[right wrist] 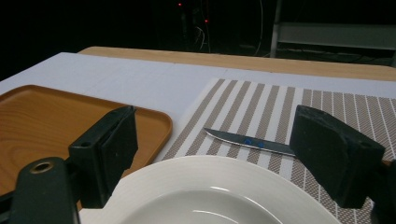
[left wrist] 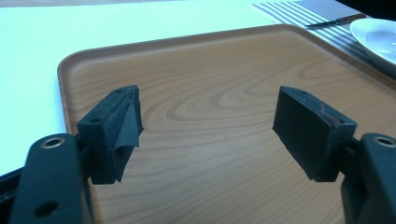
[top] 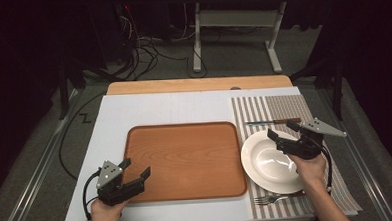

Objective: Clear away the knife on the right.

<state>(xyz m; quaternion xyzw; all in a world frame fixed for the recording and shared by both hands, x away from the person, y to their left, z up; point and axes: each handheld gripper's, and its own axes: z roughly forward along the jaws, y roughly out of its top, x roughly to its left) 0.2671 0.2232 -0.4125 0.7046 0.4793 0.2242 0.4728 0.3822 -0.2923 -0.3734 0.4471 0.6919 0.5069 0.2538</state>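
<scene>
Jaws of the left gripper (top: 135,170) stand wide apart with nothing between them, hovering over the near left corner of the wooden tray (top: 186,156). In the left gripper view its pads (left wrist: 306,128) frame bare tray wood, and one pad's lining (left wrist: 125,130) is peeling loose. The tray's flat floor is free from rim to rim, and white board (top: 154,110) lies open beyond its far edge. Just right of the tray, the white plate (top: 261,167) sits on the striped placemat (top: 284,109), its rim just beside the tray's right edge. The right gripper (top: 281,132) hangs over the plate's far rim, jaws spread wide, gripping nothing. A knife (top: 272,121) lies just beyond the plate, a fork (top: 270,200) at its near edge.
</scene>
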